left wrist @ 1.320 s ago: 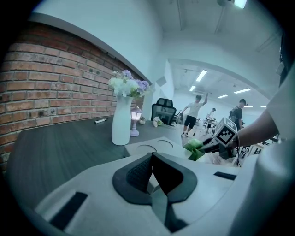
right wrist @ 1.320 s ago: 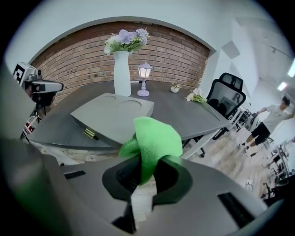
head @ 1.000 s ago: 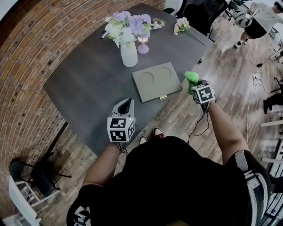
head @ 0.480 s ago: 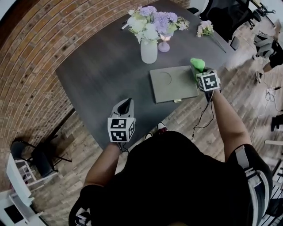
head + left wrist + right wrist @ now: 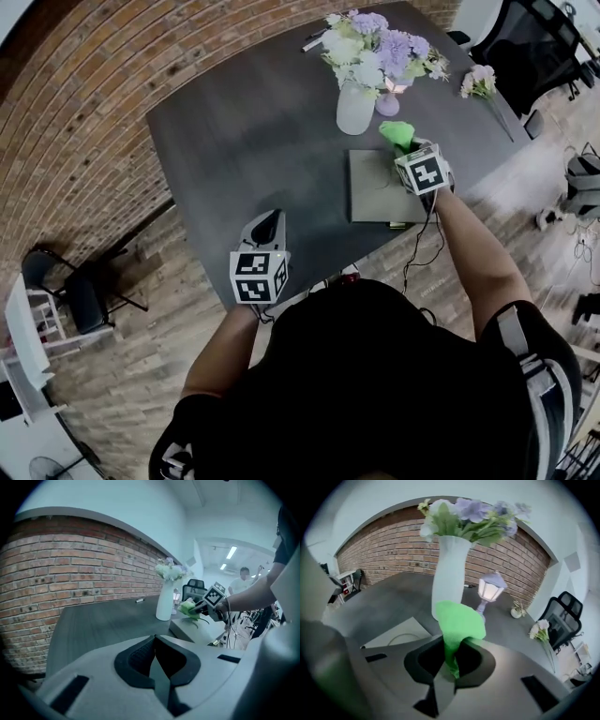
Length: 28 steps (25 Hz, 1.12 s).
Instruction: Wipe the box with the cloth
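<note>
We find the right tool (image 5: 450,667) clenched on the green cloth (image 5: 457,620), which bunches up out of the jaws. In the head view the cloth sits at the 12 o'clock edge of the flat grey box (image 5: 375,192); whether cloth and box touch cannot be determined. The box lies on the dark desk (image 5: 253,122). We see the white vase of flowers (image 5: 356,108) just beyond the box at 11 o'clock, with a small lamp (image 5: 388,98) beside it. The left tool (image 5: 156,667) has its jaws closed together on nothing and hangs over the desk's near edge, at 8 o'clock from the box and well apart from it.
</note>
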{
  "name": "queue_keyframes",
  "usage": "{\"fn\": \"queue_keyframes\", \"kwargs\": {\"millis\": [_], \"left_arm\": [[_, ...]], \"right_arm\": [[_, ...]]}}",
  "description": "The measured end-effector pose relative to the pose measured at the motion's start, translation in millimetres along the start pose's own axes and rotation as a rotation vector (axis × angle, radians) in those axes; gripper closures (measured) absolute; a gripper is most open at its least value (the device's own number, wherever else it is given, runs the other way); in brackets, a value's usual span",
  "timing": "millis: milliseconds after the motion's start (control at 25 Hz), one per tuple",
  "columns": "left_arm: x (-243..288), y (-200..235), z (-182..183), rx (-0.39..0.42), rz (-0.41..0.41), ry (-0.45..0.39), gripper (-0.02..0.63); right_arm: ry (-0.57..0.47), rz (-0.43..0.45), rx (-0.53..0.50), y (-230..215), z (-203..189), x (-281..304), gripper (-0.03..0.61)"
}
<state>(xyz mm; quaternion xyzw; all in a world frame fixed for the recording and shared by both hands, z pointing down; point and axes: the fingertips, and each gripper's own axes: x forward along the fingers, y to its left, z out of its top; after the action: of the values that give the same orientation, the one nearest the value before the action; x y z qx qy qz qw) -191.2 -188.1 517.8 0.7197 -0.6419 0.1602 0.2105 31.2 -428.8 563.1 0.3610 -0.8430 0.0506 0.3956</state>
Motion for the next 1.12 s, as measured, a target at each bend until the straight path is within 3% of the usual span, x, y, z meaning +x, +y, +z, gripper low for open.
{"fn": "queue_keyframes", "kwargs": {"millis": [360,560,760,1120], "left_arm": [[-25.8,26.3,-7.8,-0.031,0.079,-0.004,0.606],[-29.4,29.6,-9.7,-0.039,0.082,-0.008,0.606],[-20.4,18.4,-10.4,-0.025,0.041,-0.002,0.606],[15.5,-29.3,-1.5,0.044,-0.107,0.013,0.606]], "right_arm": [[-0.082,0.304,-0.131,154.6,59.6,9.2,0.534],[-0.162,0.411,-0.096,190.8,85.6,-8.0,0.535],[-0.169,0.346,-0.005,155.1,75.7,-15.1,0.535],[-0.058,0.091,0.202,33.2,-26.5,-38.2,0.535]]}}
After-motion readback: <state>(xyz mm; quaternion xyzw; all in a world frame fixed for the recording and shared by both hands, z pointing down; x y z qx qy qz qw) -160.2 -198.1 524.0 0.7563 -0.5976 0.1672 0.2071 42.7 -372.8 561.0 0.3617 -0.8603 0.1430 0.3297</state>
